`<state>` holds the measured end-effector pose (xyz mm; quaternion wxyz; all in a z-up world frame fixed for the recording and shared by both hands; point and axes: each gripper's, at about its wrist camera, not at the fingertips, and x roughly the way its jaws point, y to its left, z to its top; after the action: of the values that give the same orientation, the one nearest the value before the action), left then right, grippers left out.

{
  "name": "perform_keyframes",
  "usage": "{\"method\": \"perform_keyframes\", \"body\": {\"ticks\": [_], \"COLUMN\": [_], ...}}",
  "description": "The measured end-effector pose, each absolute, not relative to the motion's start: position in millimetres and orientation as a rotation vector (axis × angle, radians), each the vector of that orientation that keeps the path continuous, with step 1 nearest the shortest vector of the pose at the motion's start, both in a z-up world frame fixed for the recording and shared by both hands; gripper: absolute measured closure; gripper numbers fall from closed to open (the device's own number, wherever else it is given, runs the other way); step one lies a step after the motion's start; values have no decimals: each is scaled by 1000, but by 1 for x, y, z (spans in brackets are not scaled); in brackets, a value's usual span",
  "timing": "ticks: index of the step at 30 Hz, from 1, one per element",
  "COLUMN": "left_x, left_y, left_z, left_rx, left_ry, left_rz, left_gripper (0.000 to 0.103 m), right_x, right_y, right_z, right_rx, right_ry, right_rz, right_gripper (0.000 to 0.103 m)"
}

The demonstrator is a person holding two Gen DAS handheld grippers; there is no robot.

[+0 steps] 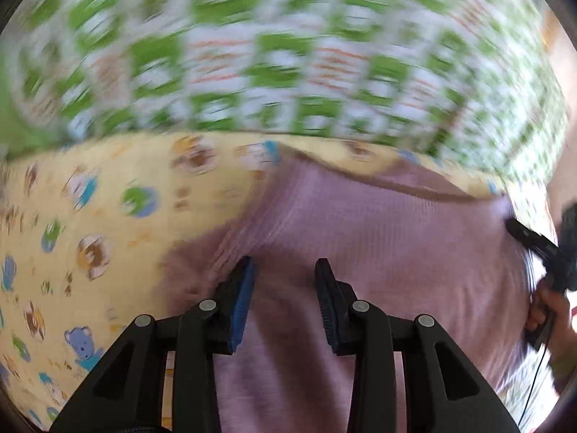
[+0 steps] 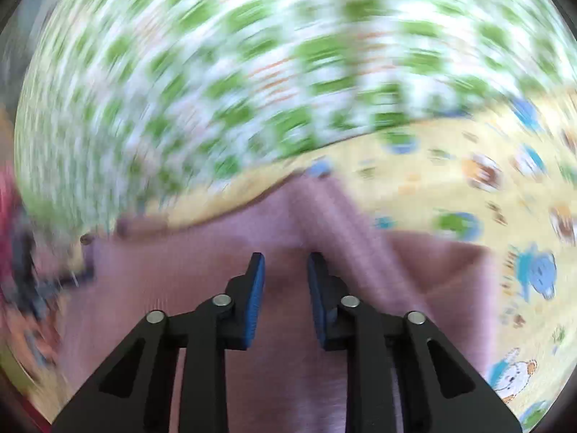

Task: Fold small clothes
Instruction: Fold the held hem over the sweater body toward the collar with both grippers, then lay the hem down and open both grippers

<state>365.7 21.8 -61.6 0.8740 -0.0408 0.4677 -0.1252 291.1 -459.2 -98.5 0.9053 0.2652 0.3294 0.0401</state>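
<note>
A mauve ribbed garment [image 1: 396,238] lies flat on a yellow cloth with cartoon animals [image 1: 108,216]. My left gripper [image 1: 285,265] hovers low over the garment's left part. Its blue pads stand apart, with only fabric seen beneath the gap. At the right edge of the left wrist view, a hand [image 1: 544,310] holds the other gripper against the garment's right side. In the right wrist view the same garment [image 2: 180,270] fills the lower middle, and a ribbed sleeve [image 2: 346,223] is folded across it. My right gripper [image 2: 285,257] is narrowly open above it. Both views are motion-blurred.
A green and white checked sheet [image 1: 288,54] [image 2: 216,72] spreads beyond the yellow cloth [image 2: 450,187]. A small dark button [image 2: 86,240] sits at the garment's left edge. A blurred dark shape and something red [image 2: 14,216] show at the far left of the right wrist view.
</note>
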Motion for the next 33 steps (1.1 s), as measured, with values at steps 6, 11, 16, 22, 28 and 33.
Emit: {"method": "perform_keyframes", "body": {"ticks": [6,11,16,22,28,33], "left_x": [361,326,258,224,222,200], "left_y": [34,33,27,14,54,85], "left_z": [-59,-32,-22,-61,-85,-71], "left_rx": [-131,-138,-183,-157,-231,-301], "left_ry": [962,925,922,1018,1087,1072], "left_rz": [-202,-196,-263,-219,-111,-79], "left_gripper": [74,52,44,44,42,42], "right_x": [277,245,207,175,164,145], "right_y": [-467,-459,-418,-424,-470,-489], "right_z": [-87,-65,-62,-93,-95,-76], "right_rx": [590,613,566,535,585,686], "right_ry": [664,654,715,802,817,755], "right_rz": [41,77,210,114,-91,-110], "right_gripper": [77,72,59,49,47,46]}}
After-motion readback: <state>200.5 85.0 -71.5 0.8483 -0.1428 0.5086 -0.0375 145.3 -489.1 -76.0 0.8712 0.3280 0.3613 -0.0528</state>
